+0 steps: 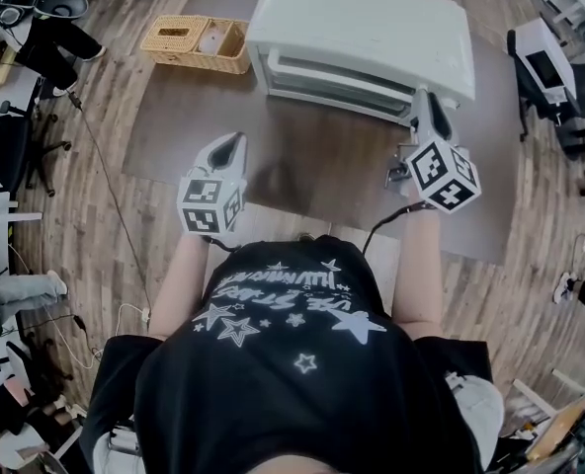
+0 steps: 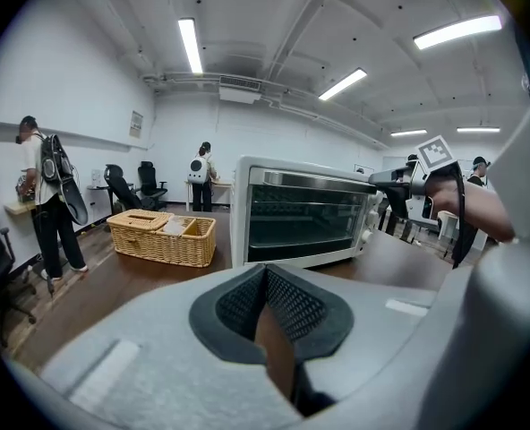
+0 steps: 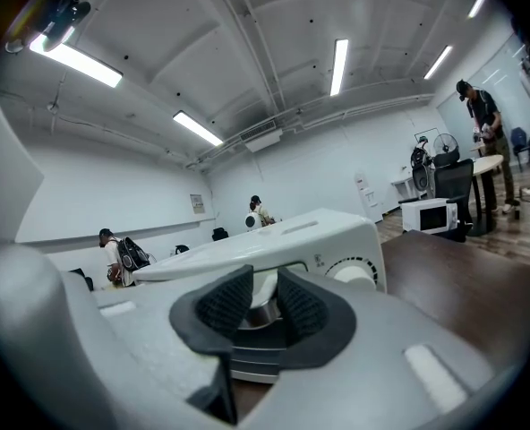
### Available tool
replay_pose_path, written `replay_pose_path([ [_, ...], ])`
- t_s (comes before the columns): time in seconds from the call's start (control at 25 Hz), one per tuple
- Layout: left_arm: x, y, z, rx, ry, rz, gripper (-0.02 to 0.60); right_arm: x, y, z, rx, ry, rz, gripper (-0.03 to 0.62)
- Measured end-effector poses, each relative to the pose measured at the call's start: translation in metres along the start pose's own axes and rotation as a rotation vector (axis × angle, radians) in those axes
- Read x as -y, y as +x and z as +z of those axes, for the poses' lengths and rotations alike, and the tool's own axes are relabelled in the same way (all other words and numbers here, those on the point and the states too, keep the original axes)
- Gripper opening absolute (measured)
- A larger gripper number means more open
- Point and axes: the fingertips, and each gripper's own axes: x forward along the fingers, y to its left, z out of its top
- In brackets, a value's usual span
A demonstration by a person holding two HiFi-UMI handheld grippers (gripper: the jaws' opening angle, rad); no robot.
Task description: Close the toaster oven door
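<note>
On the dark counter [image 1: 312, 181] stands one white toaster oven [image 1: 362, 38], at the far edge from the person, its front turned toward them. Its glass door [image 2: 305, 215] stands upright and flush with the housing in the left gripper view, so it looks closed.

One wicker basket [image 1: 196, 43] sits just left of the oven, apart from it, and nothing lies on the counter between the oven and the two tools.

The right hand-held gripper [image 1: 423, 99] is up against the oven's front right corner. In its own view the jaws stand a little apart, and the oven's front edge with a strip of metal shows in the gap. Whether the pads touch it I cannot tell.

The left hand-held gripper [image 1: 231, 146] hovers over the counter, well short of the oven and left of its middle, with its jaws together and nothing between them.

Several people stand at desks along the far walls.
</note>
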Motion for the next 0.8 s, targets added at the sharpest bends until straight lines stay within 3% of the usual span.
replay_pose_path([
  [0.24,0.008,-0.013,-0.012,-0.007,-0.038,0.087,0.011,-0.003,0.002,0.002,0.029,-0.043,0.078,0.1],
  [0.8,0.03,-0.101,-0.073,-0.021,-0.152,0.344,0.011,-0.014,-0.016,-0.001,0.044,-0.113,0.262,0.114],
])
